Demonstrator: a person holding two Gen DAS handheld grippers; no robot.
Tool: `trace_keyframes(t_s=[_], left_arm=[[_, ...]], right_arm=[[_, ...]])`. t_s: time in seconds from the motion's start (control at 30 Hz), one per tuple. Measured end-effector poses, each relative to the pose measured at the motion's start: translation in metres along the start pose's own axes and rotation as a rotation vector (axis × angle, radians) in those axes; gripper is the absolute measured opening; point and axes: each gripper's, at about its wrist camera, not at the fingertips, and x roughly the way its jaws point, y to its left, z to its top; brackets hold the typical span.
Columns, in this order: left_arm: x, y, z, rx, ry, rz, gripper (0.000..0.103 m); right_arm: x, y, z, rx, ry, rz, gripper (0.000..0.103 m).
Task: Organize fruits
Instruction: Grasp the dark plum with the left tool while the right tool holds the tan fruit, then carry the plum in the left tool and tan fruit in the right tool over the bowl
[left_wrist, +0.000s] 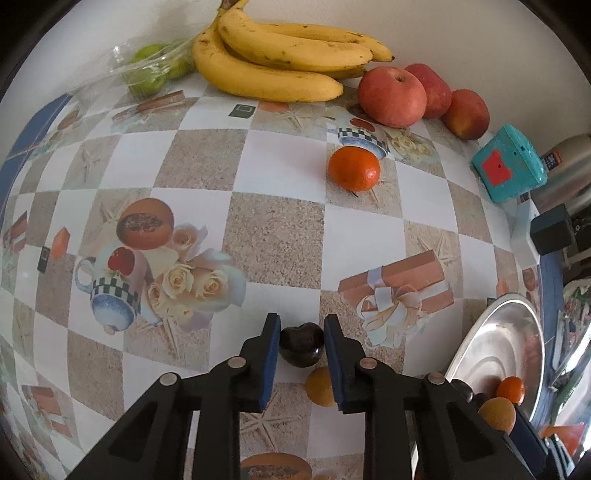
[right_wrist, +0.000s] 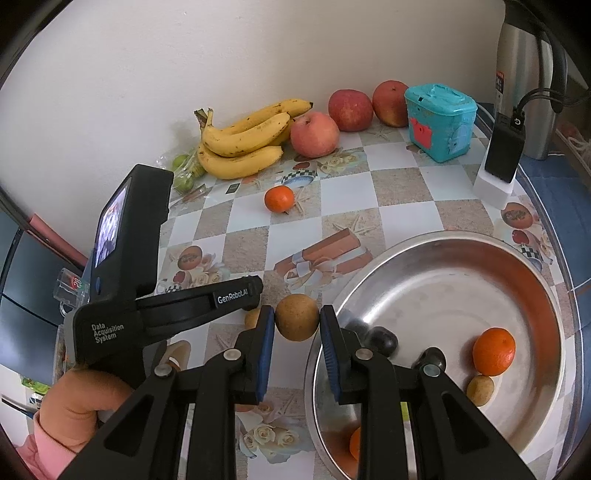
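Blue pads of the left hand-held gripper (left_wrist: 302, 341) pinch a dark plum (left_wrist: 301, 344) resting on the counter (left_wrist: 273, 236); the steel bowl (left_wrist: 491, 332) lies to its right, so transfer runs rightward. Right-wrist view: the right hand-held gripper (right_wrist: 297, 323) clamps a brown round fruit (right_wrist: 296, 317) just beside the bowl rim, nearer the bowl. One tangerine (right_wrist: 279, 198) remains well apart.
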Motion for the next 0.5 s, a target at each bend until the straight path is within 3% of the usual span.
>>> trace_keyframes(t_s=[0.5], left_arm=[[-0.024, 0.006, -0.015, -0.063, -0.052, -0.095, 0.024]], right_arm=[[-0.008, -0.005, 0.006, 0.069, -0.015, 0.014, 0.026]])
